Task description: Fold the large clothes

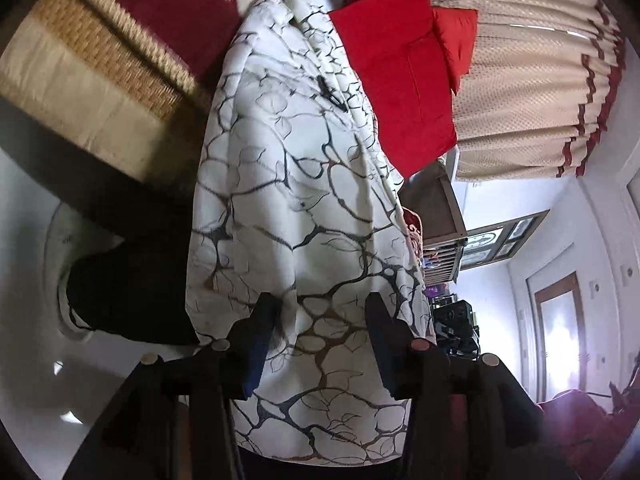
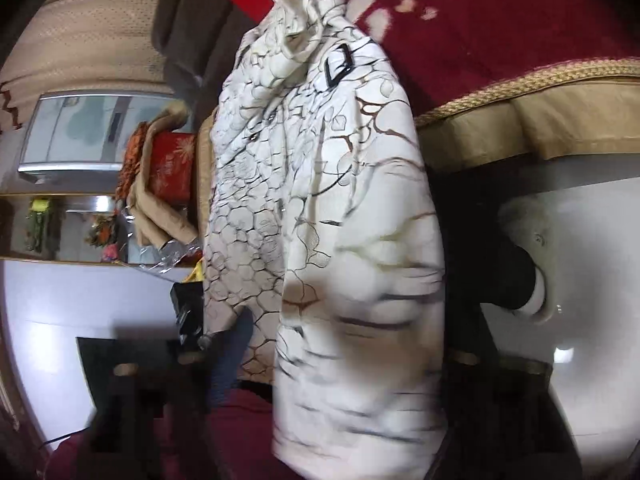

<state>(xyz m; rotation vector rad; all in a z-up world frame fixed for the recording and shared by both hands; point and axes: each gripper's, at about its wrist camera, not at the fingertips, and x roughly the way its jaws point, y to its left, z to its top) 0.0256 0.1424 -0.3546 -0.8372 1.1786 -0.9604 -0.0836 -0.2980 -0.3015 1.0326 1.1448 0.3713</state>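
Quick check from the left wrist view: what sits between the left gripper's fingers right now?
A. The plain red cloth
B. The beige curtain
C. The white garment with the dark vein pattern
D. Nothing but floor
C: the white veined garment hangs down between the left gripper's spread fingers; the red cloth lies farther back.

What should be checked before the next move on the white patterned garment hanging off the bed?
1. Left gripper jaws apart, ready to grip: ok.
2. Cloth between the left jaws: ok; the white patterned garment hangs between them, though contact is unclear.
3. Right gripper state: cannot tell; only one dark finger shows, blurred, beside the cloth.
4. Garment flat for folding: not ok; it drapes bunched over the edge of the bed.
5. Black buckle clear of both grippers: ok.
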